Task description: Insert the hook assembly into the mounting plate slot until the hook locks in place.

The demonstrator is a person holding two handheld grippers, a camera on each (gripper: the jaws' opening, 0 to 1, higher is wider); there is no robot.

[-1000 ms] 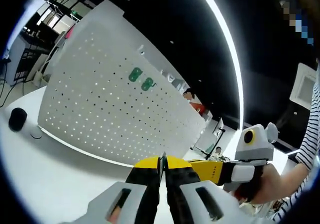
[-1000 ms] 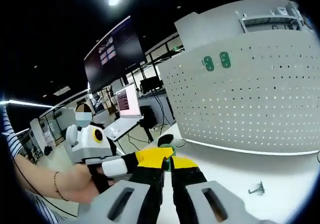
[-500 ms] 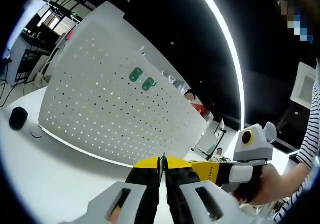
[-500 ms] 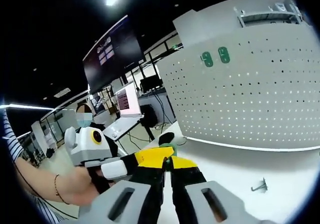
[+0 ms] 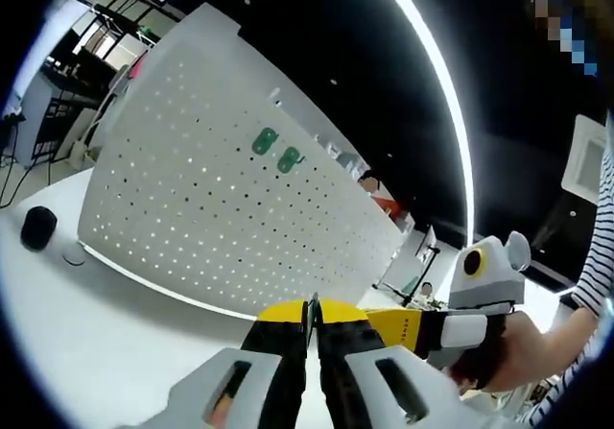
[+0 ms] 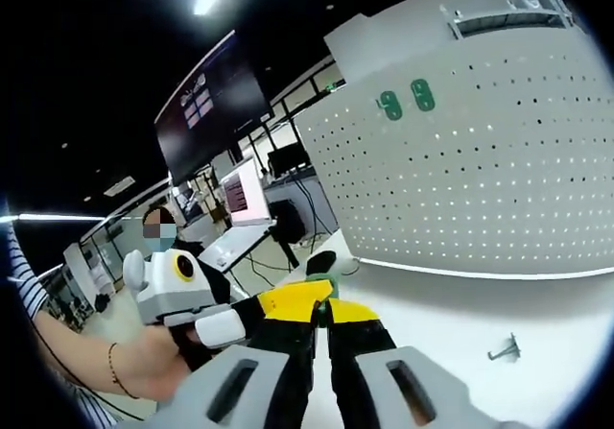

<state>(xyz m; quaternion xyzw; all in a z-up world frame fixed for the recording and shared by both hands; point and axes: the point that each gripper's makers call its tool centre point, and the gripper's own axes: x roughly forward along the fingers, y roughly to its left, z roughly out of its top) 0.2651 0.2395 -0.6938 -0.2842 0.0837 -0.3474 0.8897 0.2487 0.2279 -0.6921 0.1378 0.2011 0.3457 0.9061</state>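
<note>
**Both grippers pinched on a green part, facing the pegboard**

Left gripper view: left gripper (image 5: 312, 316) rises from the bottom, yellow-tipped jaws pressed together with a thin green part (image 5: 313, 311) caught in the seam. The right gripper (image 5: 451, 328) comes in from the right, held by a hand (image 5: 523, 352) with a striped sleeve behind; its yellow tip meets the left one at the same spot. Ahead stands a white pegboard (image 5: 211, 199), upright on the white table (image 5: 106, 333), with two green plates (image 5: 275, 152) side by side near its top. A black round object (image 5: 38, 227) sits on the table at the left, near the board's end.

Right gripper view: right gripper (image 6: 324, 312) with jaws clenched, the green part (image 6: 329, 304) showing at the tips. Left gripper (image 6: 206, 314) enters from the left, gripped by a hand (image 6: 144, 362), its tip touching the right one. Pegboard (image 6: 480, 160) fills the right side, green plates (image 6: 404, 100) high on it. A small metal hook (image 6: 503, 350) lies loose on the table (image 6: 460, 323), well apart from both grippers, near the board's base. Monitors (image 6: 245, 191) and desks in the background.
</note>
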